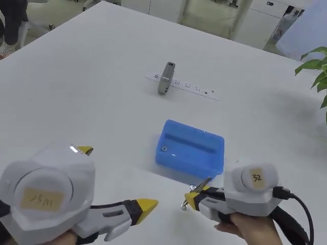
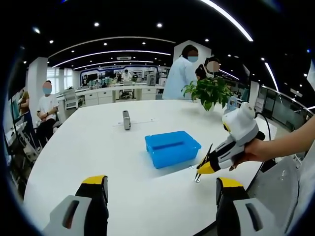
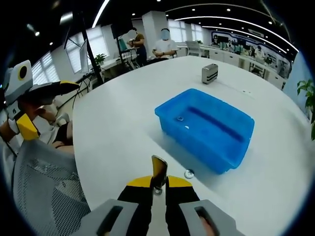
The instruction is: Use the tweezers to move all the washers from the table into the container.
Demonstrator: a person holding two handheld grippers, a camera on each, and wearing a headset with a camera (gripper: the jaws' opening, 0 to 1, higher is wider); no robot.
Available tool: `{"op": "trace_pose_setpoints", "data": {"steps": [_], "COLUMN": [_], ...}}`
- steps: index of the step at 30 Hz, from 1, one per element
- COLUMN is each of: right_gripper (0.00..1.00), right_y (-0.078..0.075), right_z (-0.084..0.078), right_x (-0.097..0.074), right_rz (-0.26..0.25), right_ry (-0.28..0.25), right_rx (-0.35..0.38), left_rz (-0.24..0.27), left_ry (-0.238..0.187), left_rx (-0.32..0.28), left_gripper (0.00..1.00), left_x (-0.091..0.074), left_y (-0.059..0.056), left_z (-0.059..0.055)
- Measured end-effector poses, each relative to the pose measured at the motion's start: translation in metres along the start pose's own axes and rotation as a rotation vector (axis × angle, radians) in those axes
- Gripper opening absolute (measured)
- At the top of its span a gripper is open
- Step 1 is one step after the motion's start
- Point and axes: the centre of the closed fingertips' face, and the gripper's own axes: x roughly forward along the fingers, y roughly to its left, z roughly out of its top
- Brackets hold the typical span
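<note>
One washer lay on table, just right of tweezers, beside blue container near wall; second washer inside. Tweezers, long axis toward container, sat clamped in nearer right gripper; tip gap unreadable. Wide-jawed left gripper empty.

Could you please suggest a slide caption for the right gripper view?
Right tool clamps metal tweezers near a small silver washer beside the blue plastic container.

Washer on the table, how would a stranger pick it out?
Find the blue container on the white table. The washer lies on the table just outside its wall nearest the right gripper, a silver ring; the other washer sits inside the container.
</note>
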Motion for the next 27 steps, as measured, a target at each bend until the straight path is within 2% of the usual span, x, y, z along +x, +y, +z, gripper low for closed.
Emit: {"op": "trace_pose_setpoints", "data": {"steps": [10,17,20,27], "right_gripper": [0.04,0.03,0.03,0.03], "right_y": [0.002,-0.001,0.000,-0.011], "right_z": [0.002,0.003,0.014,0.053], "right_x": [0.001,-0.002,-0.008,-0.027], "right_rz": [-0.007,-0.019,-0.013,-0.038], "right_ry": [-0.004,-0.014,-0.043,-0.117], "right_rx": [-0.058,-0.037,-0.025,-0.054], "left_rz": [-0.002,-0.005,-0.004,-0.010], "left_ry": [0.001,-0.003,-0.005,-0.011], "left_rx": [0.003,0.005,0.007,0.010], "left_gripper": [0.93,0.93,0.93,0.93], "left_x": [0.001,0.001,0.001,0.002], "left_y": [-0.001,-0.001,-0.001,-0.002], "left_z": [0.000,0.001,0.003,0.006]}}
